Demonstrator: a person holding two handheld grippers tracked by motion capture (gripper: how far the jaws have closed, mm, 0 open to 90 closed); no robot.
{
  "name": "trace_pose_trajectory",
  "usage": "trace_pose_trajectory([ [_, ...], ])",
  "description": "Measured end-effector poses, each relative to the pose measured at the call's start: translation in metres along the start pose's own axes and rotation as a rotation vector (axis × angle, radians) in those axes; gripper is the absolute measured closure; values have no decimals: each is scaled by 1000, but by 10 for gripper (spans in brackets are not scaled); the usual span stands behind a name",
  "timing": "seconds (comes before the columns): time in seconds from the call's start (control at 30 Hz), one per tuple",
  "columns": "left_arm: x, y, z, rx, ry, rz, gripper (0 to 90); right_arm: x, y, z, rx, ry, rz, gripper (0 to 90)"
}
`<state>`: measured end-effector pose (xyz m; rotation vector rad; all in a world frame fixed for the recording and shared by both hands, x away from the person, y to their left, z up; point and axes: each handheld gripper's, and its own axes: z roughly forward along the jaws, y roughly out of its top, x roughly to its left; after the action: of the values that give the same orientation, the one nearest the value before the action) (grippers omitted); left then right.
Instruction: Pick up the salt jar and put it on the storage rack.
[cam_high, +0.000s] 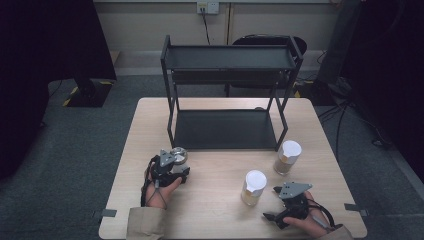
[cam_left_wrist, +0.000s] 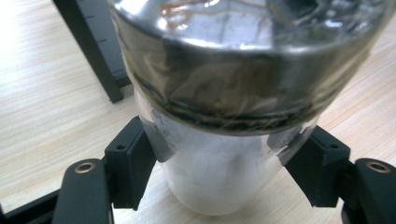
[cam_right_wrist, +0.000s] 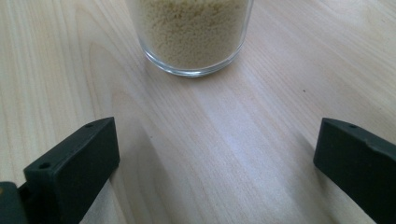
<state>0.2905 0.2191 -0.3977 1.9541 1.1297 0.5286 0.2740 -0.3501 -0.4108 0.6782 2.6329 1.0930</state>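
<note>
Near the left edge of the light wooden table (cam_high: 125, 165), the left gripper (cam_high: 172, 167) is clamped on a clear glass jar with a silver metal lid (cam_left_wrist: 233, 70), gripped below the lid, likely for lifting onto the black metal two-tier shelf rack (cam_high: 227, 127) behind. A white-lidded glass jar of yellow grains (cam_high: 253, 187) stands mid-table; the right gripper (cam_high: 275, 200) waits beside it, jaws wide apart.

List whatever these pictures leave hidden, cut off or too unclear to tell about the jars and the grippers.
- Silver-lidded jar in the left gripper: its lid top runs off the upper edge of the left gripper view; its contents look blurred and pale.
- Grain jar: its upper part and lid are cut off by the top edge of the right gripper view.
- Right gripper: in the high view its grey plate covers much of it.
- Far jar: label too small.
</note>
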Motion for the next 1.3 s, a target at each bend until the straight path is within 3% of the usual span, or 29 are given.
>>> trace_pose_trajectory([
  [0.9, -3, 26, 20, -11, -18, 25, 307, 0, 0, 0, 0, 0, 0, 0],
  [1.3, 1, 36, 24, -21, -36, 13, 308, 0, 0, 0, 0, 0, 0, 0],
])
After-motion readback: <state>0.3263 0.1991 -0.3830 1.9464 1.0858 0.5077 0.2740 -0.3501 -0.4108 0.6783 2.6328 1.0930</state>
